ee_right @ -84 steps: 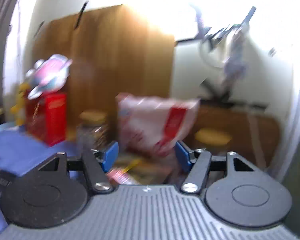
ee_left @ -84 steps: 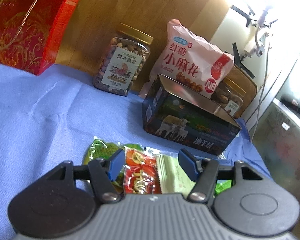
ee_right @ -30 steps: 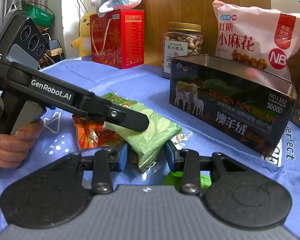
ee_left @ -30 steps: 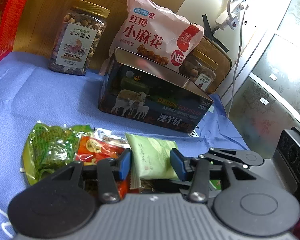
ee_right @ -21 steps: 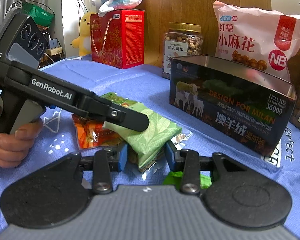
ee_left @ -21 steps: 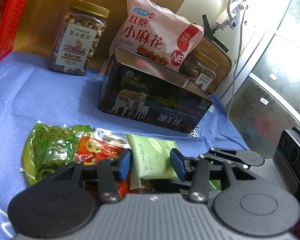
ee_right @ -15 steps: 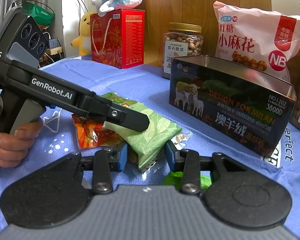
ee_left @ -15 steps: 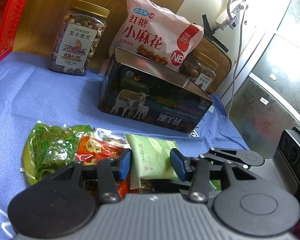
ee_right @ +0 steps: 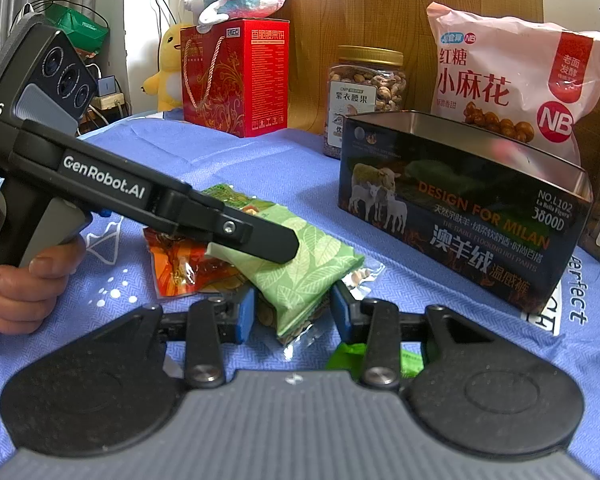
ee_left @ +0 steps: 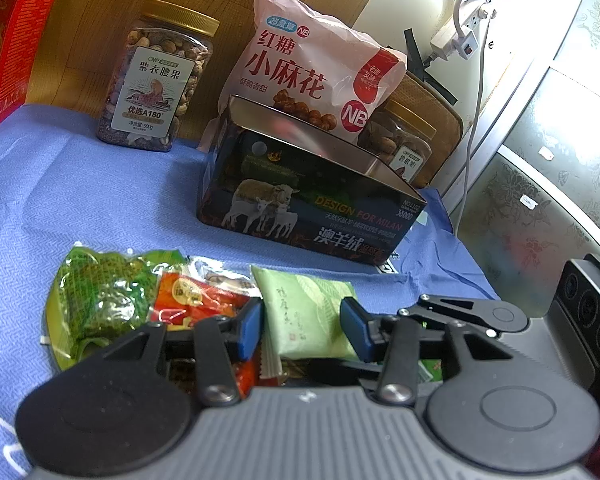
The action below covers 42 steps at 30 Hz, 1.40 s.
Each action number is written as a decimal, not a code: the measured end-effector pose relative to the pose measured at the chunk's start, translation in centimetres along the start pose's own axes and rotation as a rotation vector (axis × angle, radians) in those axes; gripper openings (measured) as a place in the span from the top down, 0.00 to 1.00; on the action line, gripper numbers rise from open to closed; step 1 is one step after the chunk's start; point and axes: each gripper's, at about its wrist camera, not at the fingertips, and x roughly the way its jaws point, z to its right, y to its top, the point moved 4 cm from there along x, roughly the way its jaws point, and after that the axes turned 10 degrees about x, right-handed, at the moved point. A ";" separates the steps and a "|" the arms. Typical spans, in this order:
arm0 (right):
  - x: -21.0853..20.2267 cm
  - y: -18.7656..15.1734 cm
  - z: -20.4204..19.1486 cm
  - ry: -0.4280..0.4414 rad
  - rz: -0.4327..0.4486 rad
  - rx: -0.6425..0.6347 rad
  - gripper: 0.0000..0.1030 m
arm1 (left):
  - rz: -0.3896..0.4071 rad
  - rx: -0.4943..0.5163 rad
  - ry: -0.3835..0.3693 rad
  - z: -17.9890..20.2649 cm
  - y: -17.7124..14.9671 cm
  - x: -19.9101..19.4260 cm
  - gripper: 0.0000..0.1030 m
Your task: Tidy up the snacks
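A pile of snack packets lies on the blue cloth. On top is a light green leaf-print packet [ee_left: 306, 312] [ee_right: 300, 266]. My left gripper [ee_left: 302, 330] has its jaws either side of it, pads [ee_left: 250, 326] close to its edges; whether they press it is unclear. My right gripper [ee_right: 292, 312] straddles the packet's other end, jaws partly open. Beside it lie a red packet [ee_left: 196, 304] [ee_right: 176, 260] and a green mesh-print packet [ee_left: 100, 296]. The open dark tin box [ee_left: 308, 204] [ee_right: 460, 208] stands behind the pile.
Behind the tin stand a pink snack bag [ee_left: 312, 76] [ee_right: 508, 80], a nut jar [ee_left: 156, 80] [ee_right: 364, 92], a second jar [ee_left: 404, 148] and a red gift box [ee_right: 236, 76]. A small green wrapper [ee_right: 352, 356] lies under my right gripper. The cloth's right edge drops off.
Since 2.8 s ago both grippers have come in around the light green packet. Over the last second nothing has visibly moved.
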 end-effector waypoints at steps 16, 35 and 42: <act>0.0 0.0 0.0 0.000 0.001 -0.005 0.59 | 0.000 0.000 0.000 0.0 0.0 0.0 0.59; 0.0 0.1 0.0 -0.006 0.001 -0.018 0.59 | -0.001 -0.003 -0.001 0.0 -0.1 0.0 0.56; 0.0 0.1 0.1 -0.008 0.001 -0.006 0.59 | -0.001 -0.001 -0.001 0.1 -0.1 0.0 0.57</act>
